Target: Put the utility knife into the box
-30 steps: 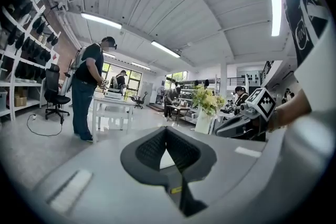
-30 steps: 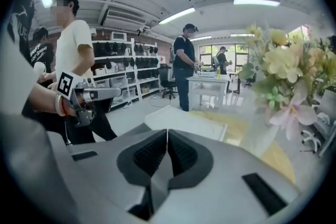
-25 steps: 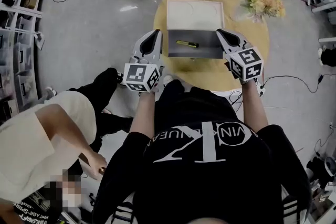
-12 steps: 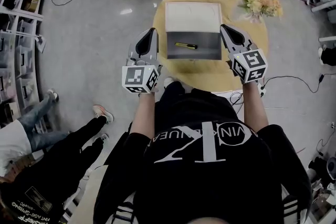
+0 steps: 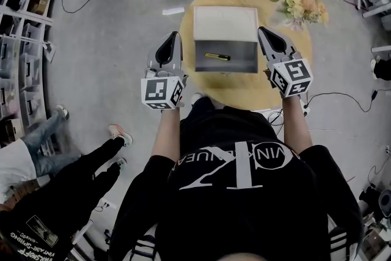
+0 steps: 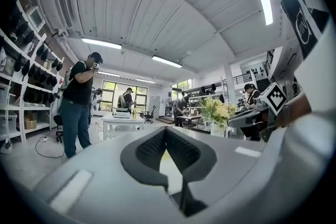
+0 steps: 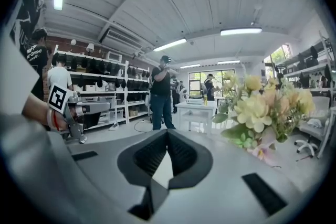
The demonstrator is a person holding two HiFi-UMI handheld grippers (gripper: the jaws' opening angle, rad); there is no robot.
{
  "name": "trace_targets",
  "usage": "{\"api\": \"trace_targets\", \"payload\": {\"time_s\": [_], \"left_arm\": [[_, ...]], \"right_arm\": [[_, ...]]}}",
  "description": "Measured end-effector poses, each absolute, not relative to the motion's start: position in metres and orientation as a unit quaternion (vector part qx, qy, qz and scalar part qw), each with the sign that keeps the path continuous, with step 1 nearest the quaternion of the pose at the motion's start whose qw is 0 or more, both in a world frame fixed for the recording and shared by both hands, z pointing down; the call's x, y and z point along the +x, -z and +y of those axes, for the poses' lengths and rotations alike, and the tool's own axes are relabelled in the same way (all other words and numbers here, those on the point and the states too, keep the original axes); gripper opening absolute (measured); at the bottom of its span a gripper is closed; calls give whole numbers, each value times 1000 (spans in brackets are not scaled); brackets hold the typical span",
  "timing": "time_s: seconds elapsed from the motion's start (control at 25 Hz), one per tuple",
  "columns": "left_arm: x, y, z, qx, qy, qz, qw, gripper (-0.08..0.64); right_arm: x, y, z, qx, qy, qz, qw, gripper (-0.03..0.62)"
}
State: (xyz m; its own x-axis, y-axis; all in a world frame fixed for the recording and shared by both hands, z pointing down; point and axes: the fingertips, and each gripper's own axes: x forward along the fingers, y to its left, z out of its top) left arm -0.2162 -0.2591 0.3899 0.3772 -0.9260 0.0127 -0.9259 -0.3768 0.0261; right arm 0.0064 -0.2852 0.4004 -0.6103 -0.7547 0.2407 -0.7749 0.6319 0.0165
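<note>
While utility knife (image 5: pixel 217 57) lies in box (image 5: pixel 242 48), left tool (image 5: pixel 175 36), right tool (image 5: pixel 263 31) flank it, closed, empty.

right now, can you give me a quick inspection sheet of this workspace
surface: round wooden table, carrying a box and flowers
job's things: knife lies inside the open box, lid raised
clutter: flowers at the table's far right edge
grippers: left tongs and right tongs both shut, empty, held either side of the box
cables: black cable on the floor at right
surroundings: shelves on the left; bystanders nearby
</note>
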Motion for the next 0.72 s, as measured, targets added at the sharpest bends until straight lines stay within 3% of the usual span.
{"api": "trace_targets", "payload": {"time_s": [0.72], "left_arm": [[-220, -375, -270, 826, 17, -564, 5, 11]], "right_arm": [[15, -373, -296, 447, -24, -893, 51, 14]]}}
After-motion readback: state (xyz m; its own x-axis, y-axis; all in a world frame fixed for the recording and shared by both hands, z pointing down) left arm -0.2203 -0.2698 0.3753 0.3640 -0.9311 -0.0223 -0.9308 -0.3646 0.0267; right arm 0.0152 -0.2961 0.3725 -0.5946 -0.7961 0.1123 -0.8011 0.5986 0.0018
